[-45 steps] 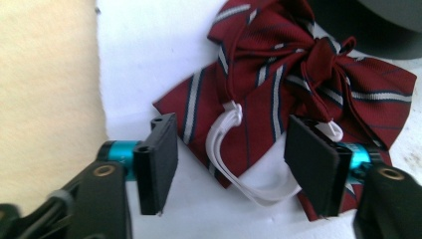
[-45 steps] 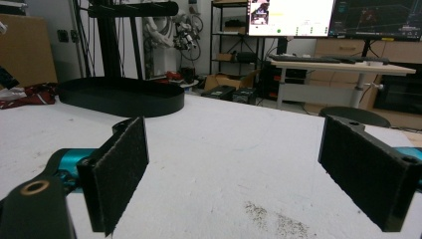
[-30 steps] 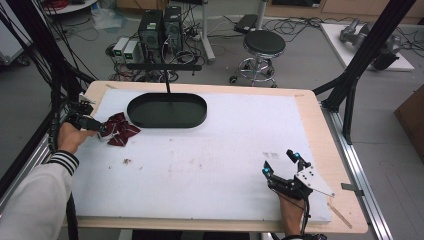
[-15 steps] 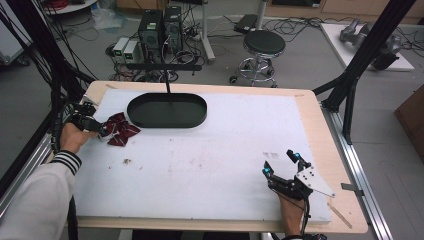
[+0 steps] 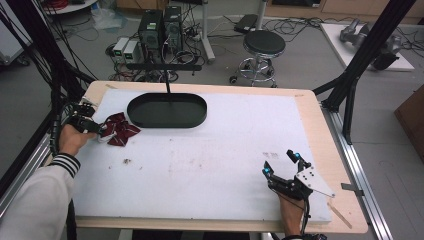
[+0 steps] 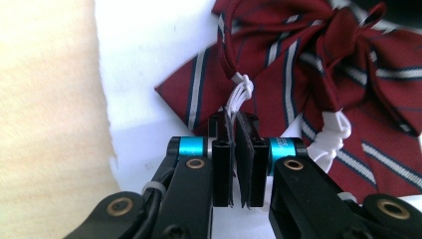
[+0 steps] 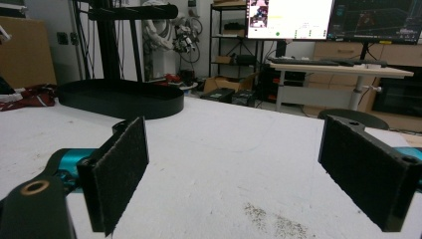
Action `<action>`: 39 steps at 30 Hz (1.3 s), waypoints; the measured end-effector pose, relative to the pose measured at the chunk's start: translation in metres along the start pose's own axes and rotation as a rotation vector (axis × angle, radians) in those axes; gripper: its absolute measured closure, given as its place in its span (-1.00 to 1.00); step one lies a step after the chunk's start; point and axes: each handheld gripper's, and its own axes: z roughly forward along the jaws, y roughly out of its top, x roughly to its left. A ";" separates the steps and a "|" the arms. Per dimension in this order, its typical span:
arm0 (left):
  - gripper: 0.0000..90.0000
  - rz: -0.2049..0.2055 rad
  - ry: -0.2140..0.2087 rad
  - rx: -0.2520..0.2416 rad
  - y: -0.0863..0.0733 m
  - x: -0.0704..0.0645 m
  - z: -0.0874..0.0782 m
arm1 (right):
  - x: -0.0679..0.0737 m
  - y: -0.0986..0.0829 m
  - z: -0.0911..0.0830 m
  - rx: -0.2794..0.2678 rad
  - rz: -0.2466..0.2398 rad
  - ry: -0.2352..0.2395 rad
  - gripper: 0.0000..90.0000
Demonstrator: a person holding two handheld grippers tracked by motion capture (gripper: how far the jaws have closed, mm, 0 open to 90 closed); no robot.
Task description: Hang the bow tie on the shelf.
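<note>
Beyond the far edge of the worktop (image 5: 320, 130), a grey floor (image 5: 300, 60) is strewn with cables. A round black stool (image 5: 264, 44) stands there, computer towers (image 5: 161, 27) to its left. Farther off, monitors (image 7: 328, 17) glow above a desk (image 7: 343, 67).

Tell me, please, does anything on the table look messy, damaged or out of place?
Only small things: the striped bow tie lies crumpled beside the black tray, not in it, and dark crumbs dirty the white mat. Nothing looks damaged.
</note>
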 end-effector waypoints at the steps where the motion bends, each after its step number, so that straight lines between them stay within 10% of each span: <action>1: 0.89 0.007 -0.012 -0.020 0.000 0.000 -0.001 | 0.000 0.000 0.000 0.000 -0.001 -0.001 -0.74; 12: 0.90 0.060 0.002 -0.188 -0.004 0.000 -0.017 | 0.000 0.000 0.000 0.001 -0.001 -0.004 -0.74; 30: 0.91 0.138 -0.059 -0.703 -0.008 -0.009 -0.055 | 0.001 0.000 0.000 0.000 0.000 -0.009 -0.74; 39: 0.92 0.191 -0.063 -0.786 0.001 -0.020 -0.069 | 0.000 0.000 0.000 0.000 0.000 -0.009 -0.74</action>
